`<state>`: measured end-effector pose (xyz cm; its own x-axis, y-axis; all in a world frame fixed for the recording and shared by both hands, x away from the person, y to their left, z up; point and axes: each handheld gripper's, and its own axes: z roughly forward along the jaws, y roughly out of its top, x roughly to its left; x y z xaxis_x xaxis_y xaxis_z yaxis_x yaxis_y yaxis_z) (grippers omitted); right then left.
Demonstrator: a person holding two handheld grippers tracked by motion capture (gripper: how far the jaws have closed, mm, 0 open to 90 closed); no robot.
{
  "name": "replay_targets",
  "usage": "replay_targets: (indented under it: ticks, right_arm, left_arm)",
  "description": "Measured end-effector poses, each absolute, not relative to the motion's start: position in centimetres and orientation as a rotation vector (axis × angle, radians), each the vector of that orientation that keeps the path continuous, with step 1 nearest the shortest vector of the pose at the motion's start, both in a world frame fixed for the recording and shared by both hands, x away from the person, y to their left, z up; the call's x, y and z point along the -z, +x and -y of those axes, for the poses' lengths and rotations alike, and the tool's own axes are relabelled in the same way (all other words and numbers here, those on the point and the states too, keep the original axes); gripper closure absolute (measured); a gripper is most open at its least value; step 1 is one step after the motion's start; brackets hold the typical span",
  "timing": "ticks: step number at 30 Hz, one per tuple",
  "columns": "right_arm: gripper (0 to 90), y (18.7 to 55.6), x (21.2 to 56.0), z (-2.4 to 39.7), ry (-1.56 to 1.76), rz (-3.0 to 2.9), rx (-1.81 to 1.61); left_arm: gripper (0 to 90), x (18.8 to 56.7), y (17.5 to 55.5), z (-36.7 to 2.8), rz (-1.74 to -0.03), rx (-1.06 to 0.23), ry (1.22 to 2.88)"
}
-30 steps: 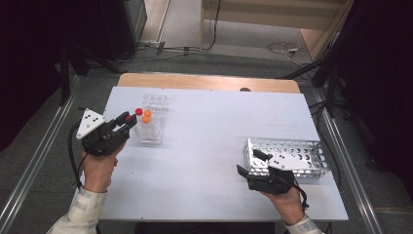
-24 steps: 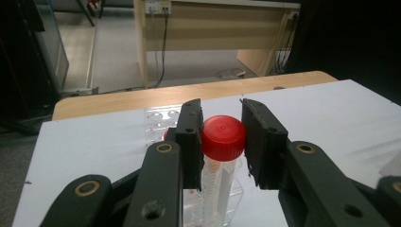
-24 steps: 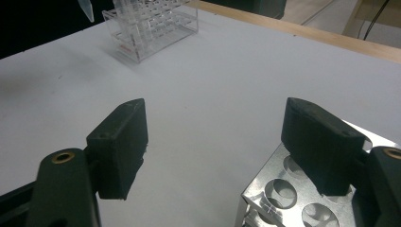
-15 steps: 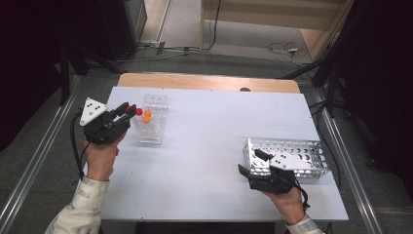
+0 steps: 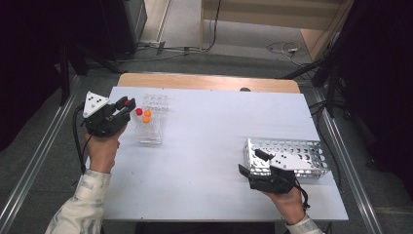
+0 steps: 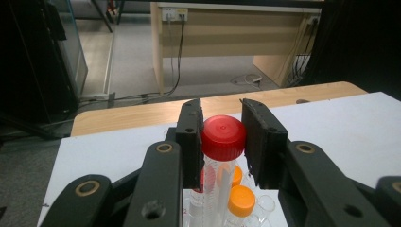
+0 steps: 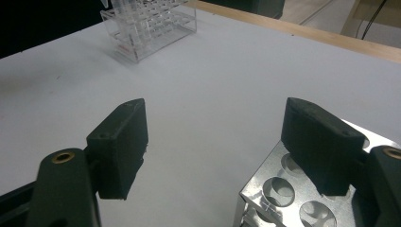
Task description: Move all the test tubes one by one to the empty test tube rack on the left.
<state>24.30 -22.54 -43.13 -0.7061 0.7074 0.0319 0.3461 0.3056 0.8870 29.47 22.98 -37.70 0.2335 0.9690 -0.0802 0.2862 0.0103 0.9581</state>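
My left gripper (image 5: pixel 125 106) is shut on a clear tube with a red cap (image 5: pixel 129 102), held upright just left of the clear plastic rack (image 5: pixel 152 130). In the left gripper view the red cap (image 6: pixel 223 137) sits between the two pads (image 6: pixel 190 142) and the tube's body hangs down over the rack. A second red-capped tube (image 5: pixel 139 111) and two orange-capped tubes (image 5: pixel 147 116) stand in that rack. My right gripper (image 5: pixel 251 162) rests open and holds nothing, at the near left corner of the metal rack (image 5: pixel 292 151). Its jaws (image 7: pixel 222 142) stand wide apart over the bare table.
The white table (image 5: pixel 209 131) has a wooden strip along its far edge (image 5: pixel 209 82). The metal rack's holes (image 7: pixel 283 194) hold nothing. Between the two racks lies open tabletop. The clear rack (image 7: pixel 151 33) is far from the right gripper. Cables lie on the floor beyond the table.
My left hand has carried the red-capped tube a little toward the table's far side and slightly up. The right hand has kept still.
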Motion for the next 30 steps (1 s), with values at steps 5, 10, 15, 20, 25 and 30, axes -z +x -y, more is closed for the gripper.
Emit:
replay_targets:
  ticks: [5,10,15,20,25,30]
  right_arm:
    - [21.9,24.3,43.2,22.6,0.943,-2.214,-1.367]
    - [22.0,24.3,43.1,22.6,0.941,-2.213,-1.365]
    - [21.9,24.2,43.2,22.5,0.94,-2.214,-1.363]
    - [22.0,24.2,43.3,22.4,0.938,-2.216,-1.356]
    - [22.0,24.2,43.3,22.4,0.939,-2.218,-1.355]
    - [21.9,24.2,43.3,22.4,0.935,-2.219,-1.352]
  left_arm:
    - [69.8,38.1,29.8,-22.3,-1.241,-0.866,1.504]
    - [69.8,38.9,30.0,-21.8,-1.248,-0.895,1.527]
    - [69.7,39.9,30.0,-21.7,-1.262,-0.905,1.531]
    - [69.6,40.6,30.0,-21.5,-1.271,-0.916,1.552]
    - [69.5,41.2,30.0,-21.4,-1.286,-0.917,1.561]
    - [69.3,41.5,30.0,-21.4,-1.297,-0.912,1.577]
